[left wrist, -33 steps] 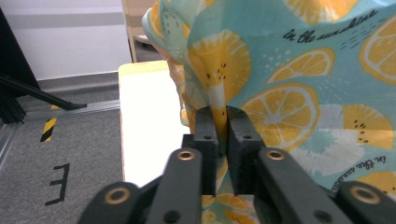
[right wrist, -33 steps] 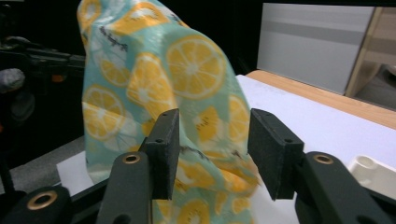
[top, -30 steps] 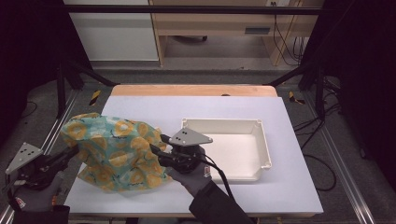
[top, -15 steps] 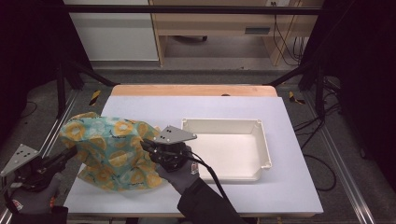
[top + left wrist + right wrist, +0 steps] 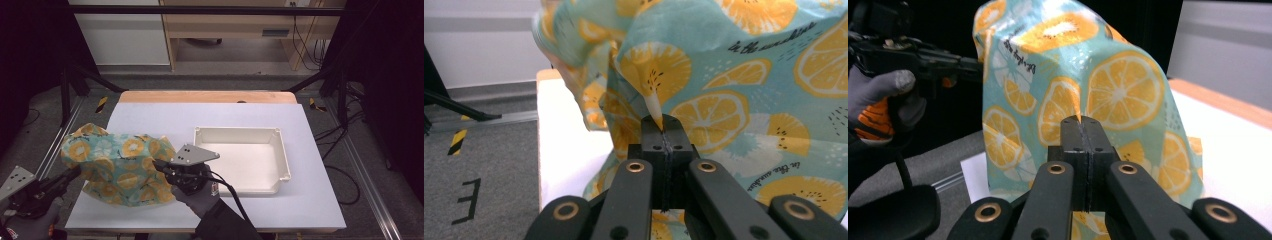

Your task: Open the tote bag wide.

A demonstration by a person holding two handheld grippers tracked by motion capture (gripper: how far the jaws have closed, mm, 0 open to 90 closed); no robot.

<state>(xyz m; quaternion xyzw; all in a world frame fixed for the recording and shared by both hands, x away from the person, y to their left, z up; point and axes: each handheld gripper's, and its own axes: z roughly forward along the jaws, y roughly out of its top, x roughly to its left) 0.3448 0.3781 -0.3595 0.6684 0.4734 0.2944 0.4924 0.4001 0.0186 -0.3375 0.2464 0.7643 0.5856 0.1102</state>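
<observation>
Cloth with the orange-slice print hangs bunched over the left part of the table, its lower folds resting on the surface, just left of the white tray which sits apart from it. Left gripper at the table's near left corner has its jaws fully closed on a thin pinch of fabric; in the left gripper view that pinch is a narrow peak of cloth going in between the pads. Right gripper is likewise clamped shut on a small tuck of the same cloth, with the person's left hand visible farther off. Risk: both grips look shallow, only a sliver of edge caught, so a quick pull apart or a lift could slip the fabric out of one jaw and drop that side. Second risk: the grippers may hold folds, not true corners, so spreading could leave the cloth twisted or doubled. Third: dragging the low folds toward the tray could snag its rim and shove it
</observation>
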